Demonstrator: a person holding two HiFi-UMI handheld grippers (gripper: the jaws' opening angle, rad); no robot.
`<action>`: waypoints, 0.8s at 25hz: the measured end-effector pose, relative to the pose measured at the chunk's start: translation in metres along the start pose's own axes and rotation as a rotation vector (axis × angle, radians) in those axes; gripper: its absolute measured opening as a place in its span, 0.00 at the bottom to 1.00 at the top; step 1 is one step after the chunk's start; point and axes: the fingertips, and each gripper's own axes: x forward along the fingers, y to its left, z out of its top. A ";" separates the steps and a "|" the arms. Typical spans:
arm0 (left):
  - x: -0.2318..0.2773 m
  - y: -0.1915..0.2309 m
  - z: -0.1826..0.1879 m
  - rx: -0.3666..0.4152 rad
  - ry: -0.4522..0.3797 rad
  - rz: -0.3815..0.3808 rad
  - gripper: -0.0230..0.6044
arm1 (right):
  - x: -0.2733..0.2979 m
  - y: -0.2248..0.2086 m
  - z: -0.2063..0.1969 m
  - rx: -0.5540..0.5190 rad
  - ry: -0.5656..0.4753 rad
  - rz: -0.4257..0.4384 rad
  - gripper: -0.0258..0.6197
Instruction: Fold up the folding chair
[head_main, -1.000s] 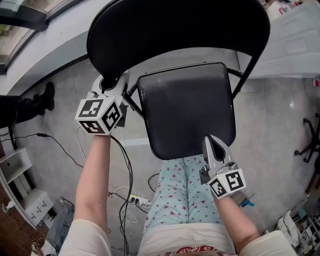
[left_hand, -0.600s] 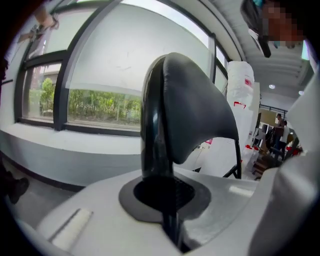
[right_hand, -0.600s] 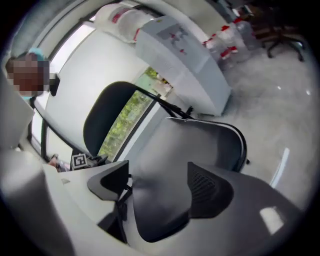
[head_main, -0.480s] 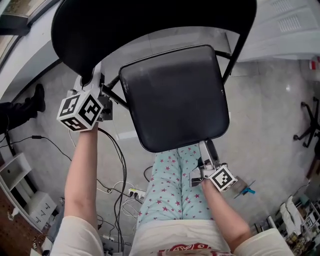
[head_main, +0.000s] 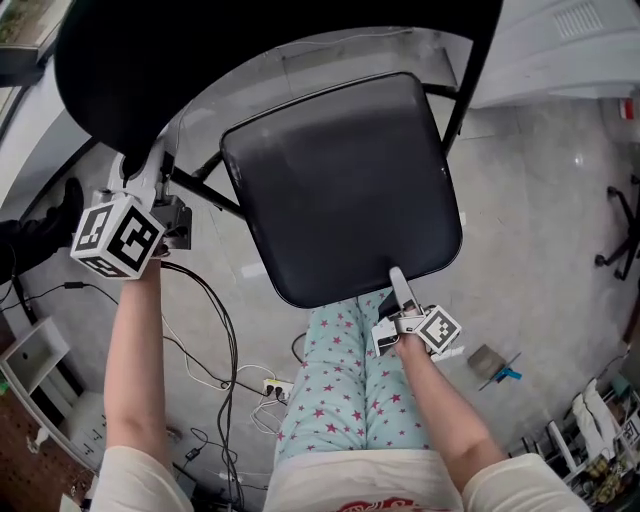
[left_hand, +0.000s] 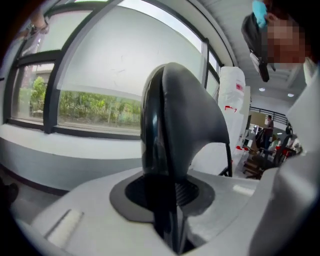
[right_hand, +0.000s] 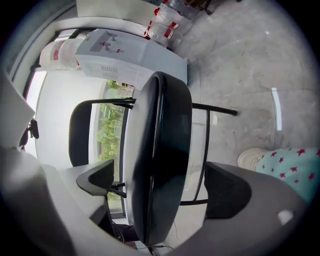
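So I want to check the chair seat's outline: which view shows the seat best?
The head view: the whole black seat shows from above. The right gripper view shows it only edge-on, a narrow dark slab. The left gripper view shows the backrest instead.

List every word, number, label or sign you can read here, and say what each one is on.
No text is readable.
Left marker cube, right marker cube: black-and-white square patterns only, no letters.
White machine, right gripper view: red marks, too small to read.
White cylinder, left gripper view: red labels, blurred.
Folding chair: no print seen.
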 end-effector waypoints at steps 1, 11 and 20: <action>0.000 -0.002 0.002 -0.013 0.000 -0.038 0.16 | 0.007 0.001 -0.002 0.019 0.001 0.025 0.95; 0.015 -0.017 0.008 0.032 0.012 -0.145 0.18 | 0.050 0.010 -0.002 0.073 -0.083 0.118 0.71; 0.004 -0.029 0.023 0.035 -0.010 -0.203 0.16 | 0.047 0.035 0.000 0.095 -0.102 0.121 0.65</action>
